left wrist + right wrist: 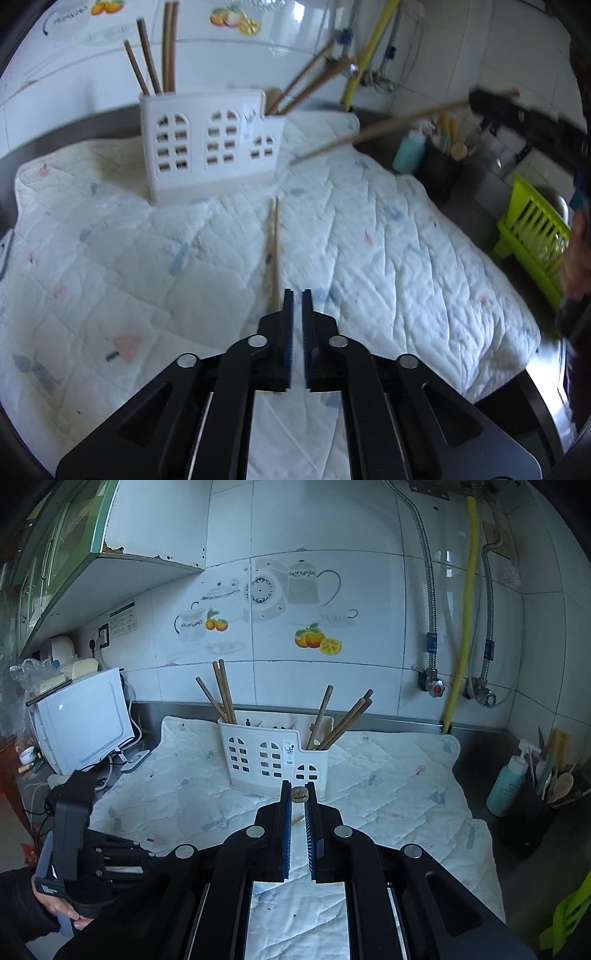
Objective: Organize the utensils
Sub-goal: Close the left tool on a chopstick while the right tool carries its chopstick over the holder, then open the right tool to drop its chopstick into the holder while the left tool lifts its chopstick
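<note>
A white utensil holder (212, 144) with arched cut-outs stands on a quilted white cloth (110, 240); it also shows in the right wrist view (275, 755). Brown chopsticks (168, 48) stand in its left and right compartments. One chopstick (274, 243) lies flat on the cloth in front of it. My left gripper (297, 295) is shut with nothing in it, just above the near end of that chopstick. My right gripper (299, 788) is shut on a pair of chopsticks (299, 794), seen end-on; in the left wrist view they (388, 127) hang in the air right of the holder.
A white appliance (83, 720) stands left of the cloth. A teal bottle (506, 784) and a black pot of spoons (535, 812) stand at the right, by a green rack (532, 225). The tiled wall carries pipes and a yellow hose (461, 627).
</note>
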`<state>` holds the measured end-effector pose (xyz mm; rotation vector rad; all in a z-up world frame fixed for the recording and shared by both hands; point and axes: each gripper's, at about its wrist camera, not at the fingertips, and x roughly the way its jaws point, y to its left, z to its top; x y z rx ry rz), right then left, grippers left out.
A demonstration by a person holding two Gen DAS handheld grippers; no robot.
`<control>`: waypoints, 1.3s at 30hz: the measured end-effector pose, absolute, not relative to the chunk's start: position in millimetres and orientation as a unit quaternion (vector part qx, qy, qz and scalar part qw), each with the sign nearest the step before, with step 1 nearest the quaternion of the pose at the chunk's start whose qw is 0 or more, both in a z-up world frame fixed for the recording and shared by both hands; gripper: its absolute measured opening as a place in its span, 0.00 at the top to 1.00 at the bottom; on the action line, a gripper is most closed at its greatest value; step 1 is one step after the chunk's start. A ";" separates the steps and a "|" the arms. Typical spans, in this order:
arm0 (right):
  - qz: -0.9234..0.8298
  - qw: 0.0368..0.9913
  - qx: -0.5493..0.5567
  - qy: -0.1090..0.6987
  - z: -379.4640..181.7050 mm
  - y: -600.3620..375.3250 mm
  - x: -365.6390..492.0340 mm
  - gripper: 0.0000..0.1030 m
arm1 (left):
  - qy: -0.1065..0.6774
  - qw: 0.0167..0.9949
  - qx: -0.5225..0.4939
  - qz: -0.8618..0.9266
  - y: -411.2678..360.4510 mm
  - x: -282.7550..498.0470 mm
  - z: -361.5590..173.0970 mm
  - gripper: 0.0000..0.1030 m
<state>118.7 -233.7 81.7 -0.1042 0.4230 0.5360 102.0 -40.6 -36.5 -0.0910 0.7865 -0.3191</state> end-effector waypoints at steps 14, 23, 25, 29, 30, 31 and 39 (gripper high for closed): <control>0.269 0.941 -0.056 0.195 87.0 -231.2 110.7 0.93 | 0.421 0.897 -0.032 -0.132 -39.2 112.1 -86.8 0.77; 0.271 0.943 -0.057 0.185 91.8 -230.6 107.4 0.93 | 0.393 0.911 -0.019 -0.122 -37.4 105.6 -66.0 0.95; 0.272 0.943 -0.057 0.182 95.4 -231.0 107.0 0.93 | 0.380 0.917 -0.027 -0.118 -32.3 105.5 -54.6 0.95; 0.279 0.943 -0.055 0.174 107.6 -231.0 108.3 0.93 | 0.355 0.925 -0.050 -0.127 -25.2 107.9 -30.6 0.95; 0.281 0.942 -0.054 0.173 110.9 -230.9 109.5 0.93 | 0.350 0.926 -0.055 -0.130 -23.5 108.8 -25.2 0.95; 0.281 0.943 -0.057 0.170 115.5 -230.2 110.9 0.93 | 0.344 0.928 -0.060 -0.130 -22.1 109.9 -19.1 0.95; 0.289 0.937 -0.075 0.179 160.3 -227.0 146.3 0.93 | 0.304 0.941 -0.073 -0.131 -13.6 123.2 25.7 0.95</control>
